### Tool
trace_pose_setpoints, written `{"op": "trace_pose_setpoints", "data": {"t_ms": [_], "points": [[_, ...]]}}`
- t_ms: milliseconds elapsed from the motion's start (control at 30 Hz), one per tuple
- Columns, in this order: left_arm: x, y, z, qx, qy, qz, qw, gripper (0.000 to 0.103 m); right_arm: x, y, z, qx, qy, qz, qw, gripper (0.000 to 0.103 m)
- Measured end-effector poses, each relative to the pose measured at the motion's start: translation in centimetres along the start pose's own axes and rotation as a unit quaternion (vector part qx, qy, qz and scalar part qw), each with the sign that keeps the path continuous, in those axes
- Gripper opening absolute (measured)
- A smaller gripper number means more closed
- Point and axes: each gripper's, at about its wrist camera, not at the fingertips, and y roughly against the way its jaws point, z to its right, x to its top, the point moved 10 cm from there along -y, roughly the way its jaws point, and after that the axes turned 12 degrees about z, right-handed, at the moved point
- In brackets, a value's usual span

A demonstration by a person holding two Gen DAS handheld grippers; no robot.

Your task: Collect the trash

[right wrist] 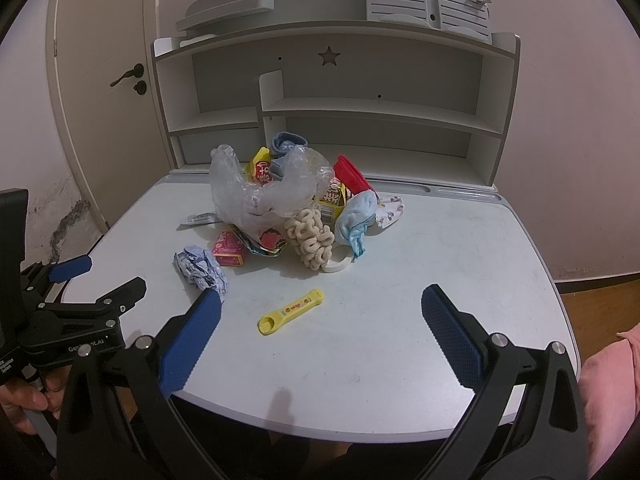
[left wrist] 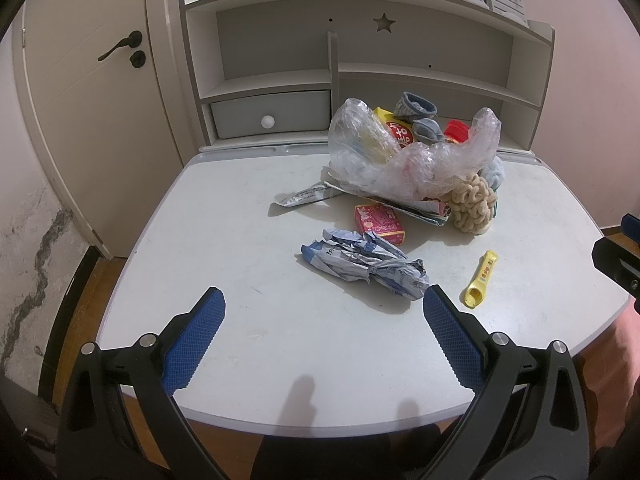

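Note:
A clear plastic bag (left wrist: 404, 156) (right wrist: 264, 196) stands at the back middle of the white desk (left wrist: 240, 272), stuffed with wrappers and socks. In front of it lie a crumpled blue-white wrapper (left wrist: 366, 263) (right wrist: 202, 270), a small pink box (left wrist: 380, 224) (right wrist: 229, 252), a flat silver wrapper (left wrist: 308, 196) and a yellow plastic tool (left wrist: 481, 279) (right wrist: 290, 312). My left gripper (left wrist: 322, 304) is open and empty, just short of the crumpled wrapper. My right gripper (right wrist: 320, 304) is open and empty, near the yellow tool.
A beige looped scrunchie (right wrist: 310, 240), a light blue cloth (right wrist: 358, 220), a white ring (right wrist: 338, 264) and a red lid (right wrist: 352, 174) lie by the bag. A shelf unit (right wrist: 360, 120) with a drawer (left wrist: 272, 114) stands behind. A door (left wrist: 92, 92) is at left.

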Motion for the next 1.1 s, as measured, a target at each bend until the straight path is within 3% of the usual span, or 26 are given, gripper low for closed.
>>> {"op": "trace_pose_setpoints", "data": {"t_ms": [367, 633, 833, 967, 1100], "points": [[-0.5, -0.4, 0.1, -0.003, 0.004, -0.007, 1.0000, 0.097, -0.2, -0.1, 0.0, 0.000, 0.001, -0.003, 1.000, 0.097], [0.0, -3.3, 2.5, -0.008, 0.013, -0.027, 0.9995, 0.097, -0.7, -0.9, 1.4, -0.007, -0.008, -0.015, 1.000, 0.097], [-0.1, -8.3, 3.9, 0.028, 0.021, -0.059, 0.9976, 0.097, -1.2, -1.7, 2.6, -0.013, -0.016, -0.026, 0.999, 0.097], [-1.1, -9.8, 3.2, 0.057, 0.004, -0.072, 0.9958, 0.097, -2.2, -2.4, 2.9, -0.014, -0.017, -0.037, 0.999, 0.097], [-2.2, -10.0, 1.5, 0.056, -0.009, -0.084, 0.9948, 0.097, -3.8, -3.4, 2.1, -0.010, -0.010, -0.059, 0.998, 0.097]]}}
